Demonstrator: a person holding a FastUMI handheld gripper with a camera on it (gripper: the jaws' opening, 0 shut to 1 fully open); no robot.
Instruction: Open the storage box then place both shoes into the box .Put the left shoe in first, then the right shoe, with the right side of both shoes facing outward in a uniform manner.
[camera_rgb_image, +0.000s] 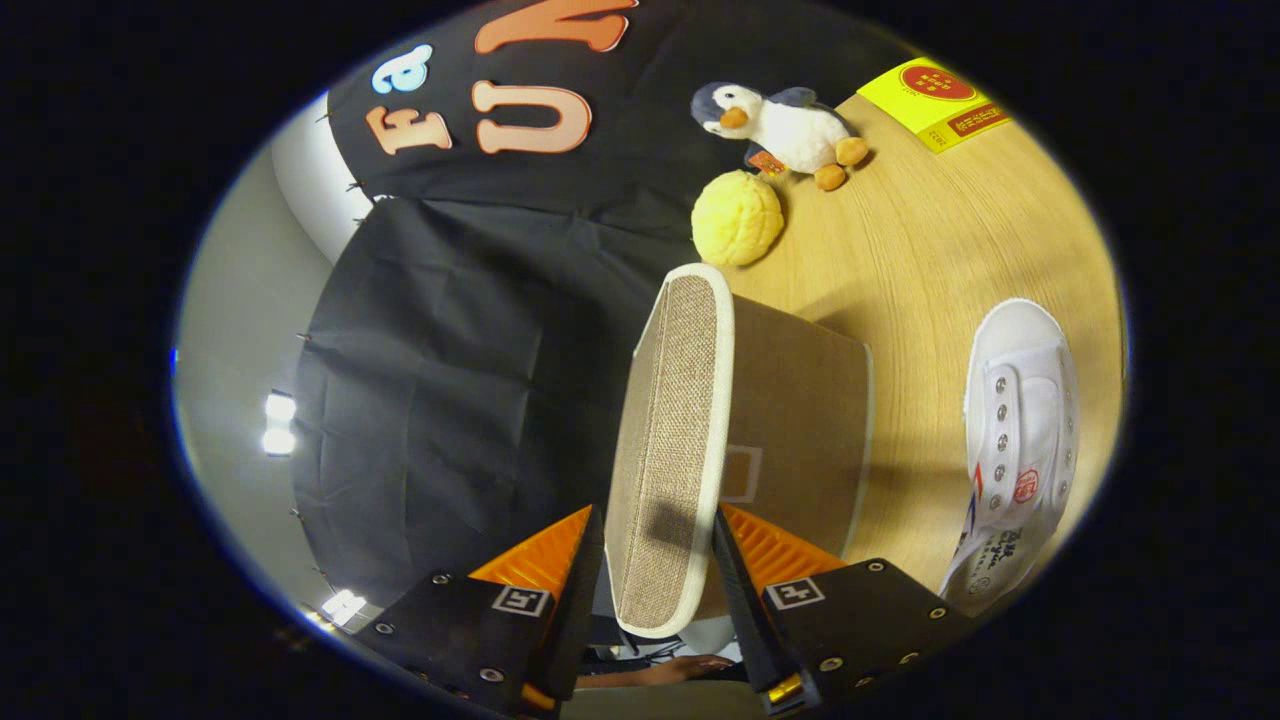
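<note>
While the view is rolled on its side, the claw (655, 560) has the lid (668, 440) of the storage box (800, 420) between its two fingers. One finger lies against the lid's woven top face and the other against its underside, so it appears clamped on the lid's near rim, though the actual contact on the far side is partly hidden. The lid stands away from the box body at an angle, with its white-trimmed edge lifted clear, which suggests the opening step is under way rather than finished.

Neither shoe is in the box as far as can be seen. One white canvas shoe (1020, 440) lies on the wooden surface (930, 260), just beside the box and apart from it, with its eyelets and tongue facing the camera. Which foot it belongs to cannot be told from this angle. Loading the left shoe, then the right, both turned the same way, is still to do.

Beyond the box, toward the back edge of the surface, a yellow bumpy ball (737, 217) sits close to the lid's far end, with a plush penguin (785, 125) just behind it. A yellow packet (935, 100) lies farther along that edge. The ball is the nearest thing to the lid's swing; the shoe's path to the box looks free.
</note>
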